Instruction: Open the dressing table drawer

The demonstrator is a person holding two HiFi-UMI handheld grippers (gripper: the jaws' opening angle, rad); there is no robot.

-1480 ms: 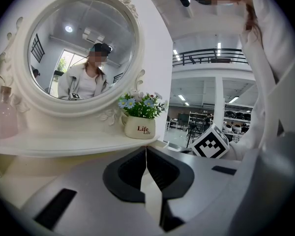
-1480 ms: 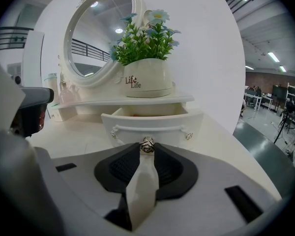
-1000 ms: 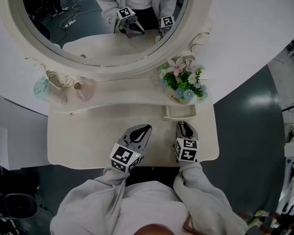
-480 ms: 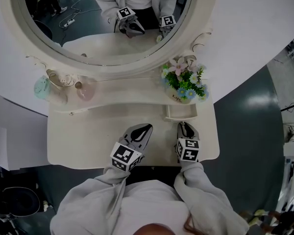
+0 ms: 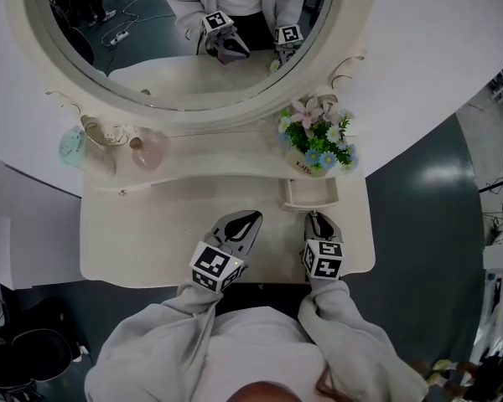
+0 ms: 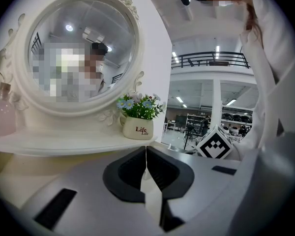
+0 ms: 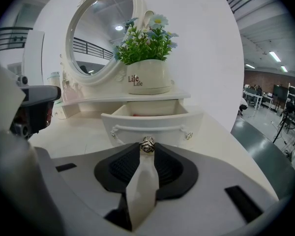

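The small white drawer [image 5: 312,193] under the shelf of the dressing table [image 5: 151,241] stands pulled out, its inside open to view. In the right gripper view its front [image 7: 150,124] carries a round metal knob [image 7: 147,144]. My right gripper [image 7: 147,149] is shut on that knob, which sits between the fingertips. From the head view the right gripper [image 5: 317,219] points at the drawer front. My left gripper [image 5: 248,219] hovers over the tabletop to the left, shut with nothing in it [image 6: 146,150].
A white pot of flowers [image 5: 315,141] stands on the shelf directly above the drawer. A pink bottle [image 5: 145,153] and a teal ornament [image 5: 71,149] sit at the shelf's left. The oval mirror [image 5: 184,32] rises behind. The tabletop edge lies close to my body.
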